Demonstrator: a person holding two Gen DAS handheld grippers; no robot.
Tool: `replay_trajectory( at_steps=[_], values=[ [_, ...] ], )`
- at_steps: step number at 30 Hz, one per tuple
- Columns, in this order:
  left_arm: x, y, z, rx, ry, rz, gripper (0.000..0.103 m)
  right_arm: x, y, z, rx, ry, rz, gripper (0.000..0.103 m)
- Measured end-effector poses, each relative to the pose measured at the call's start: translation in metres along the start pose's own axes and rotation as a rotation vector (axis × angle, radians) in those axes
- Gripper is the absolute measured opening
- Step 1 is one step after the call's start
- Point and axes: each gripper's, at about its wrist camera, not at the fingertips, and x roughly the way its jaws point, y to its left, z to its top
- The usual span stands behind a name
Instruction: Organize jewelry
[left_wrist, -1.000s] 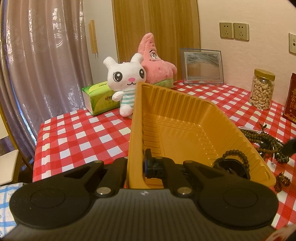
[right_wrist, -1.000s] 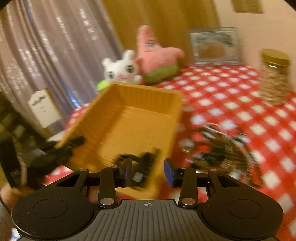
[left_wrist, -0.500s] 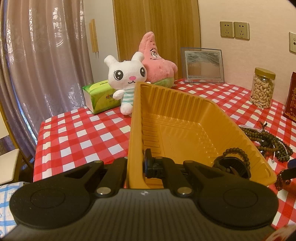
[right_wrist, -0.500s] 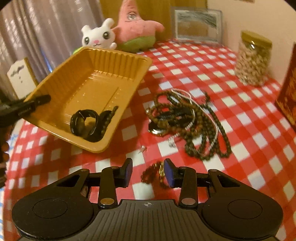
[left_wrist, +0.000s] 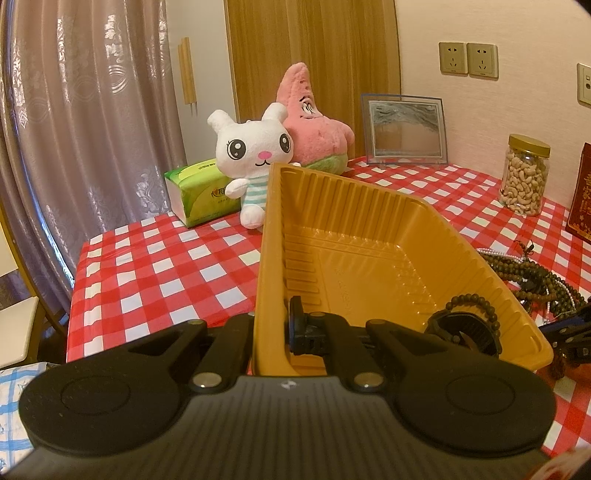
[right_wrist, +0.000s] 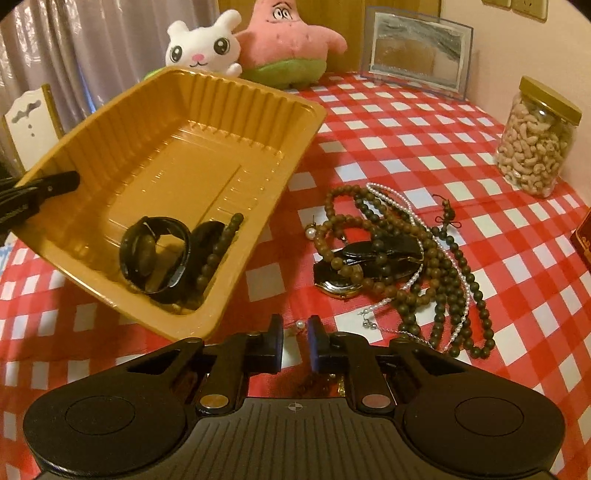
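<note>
My left gripper (left_wrist: 273, 328) is shut on the near wall of a yellow plastic tray (left_wrist: 373, 210) and holds it tilted above the table; its finger shows at the tray's left rim in the right wrist view (right_wrist: 55, 182). The tray (right_wrist: 207, 122) holds a black bangle (right_wrist: 155, 254) and a brown bead bracelet (right_wrist: 219, 243). A tangle of bead necklaces, a pearl strand and a watch (right_wrist: 399, 258) lies on the cloth to the right. My right gripper (right_wrist: 295, 341) is low over the cloth, its jaws a narrow gap apart around a small pearl earring (right_wrist: 300, 325).
A red-and-white checked cloth (right_wrist: 424, 147) covers the table. A white bunny plush (left_wrist: 255, 155), a pink star plush (left_wrist: 314, 125), a green tissue pack (left_wrist: 199, 188), a picture frame (right_wrist: 417, 55) and a cashew jar (right_wrist: 535, 140) stand at the back. A chair (right_wrist: 29, 122) is left.
My right gripper swung from over the tray to low over the cloth in front of the jewelry pile and its jaws narrowed. The left gripper and tray stayed nearly still.
</note>
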Motion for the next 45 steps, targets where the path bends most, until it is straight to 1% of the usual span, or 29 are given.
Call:
replay_trajectory(
  at_steps=[4, 10, 16, 26, 31, 37, 43, 45],
  values=[
    [0.0, 0.0, 0.0, 0.001, 0.0, 0.0, 0.002, 0.005, 0.0, 0.001, 0.007, 0.009, -0.013, 0.009],
    [0.0, 0.0, 0.0, 0.003, -0.002, 0.0, 0.002, 0.008, 0.004, 0.002, -0.019, 0.004, -0.02, 0.008],
    [0.0, 0.0, 0.0, 0.002, -0.002, 0.0, 0.002, 0.002, 0.003, 0.005, -0.015, -0.01, -0.009, 0.008],
    [0.001, 0.0, 0.0, 0.004, -0.004, 0.001, 0.002, -0.012, 0.001, 0.011, 0.001, -0.046, -0.006, 0.008],
    [0.001, 0.0, 0.0, 0.004, -0.004, 0.0, 0.002, -0.029, -0.006, 0.019, 0.045, -0.094, -0.013, 0.007],
    [0.001, 0.0, 0.0, 0.004, -0.004, 0.001, 0.002, -0.051, 0.004, 0.039, 0.058, -0.17, 0.058, 0.008],
    [0.001, 0.0, 0.001, 0.003, -0.005, 0.0, 0.002, -0.056, 0.025, 0.052, 0.031, -0.206, 0.158, 0.007],
    [0.001, 0.0, 0.0, 0.004, -0.005, 0.0, 0.002, -0.053, 0.033, 0.056, 0.021, -0.205, 0.198, 0.007]
  ],
)
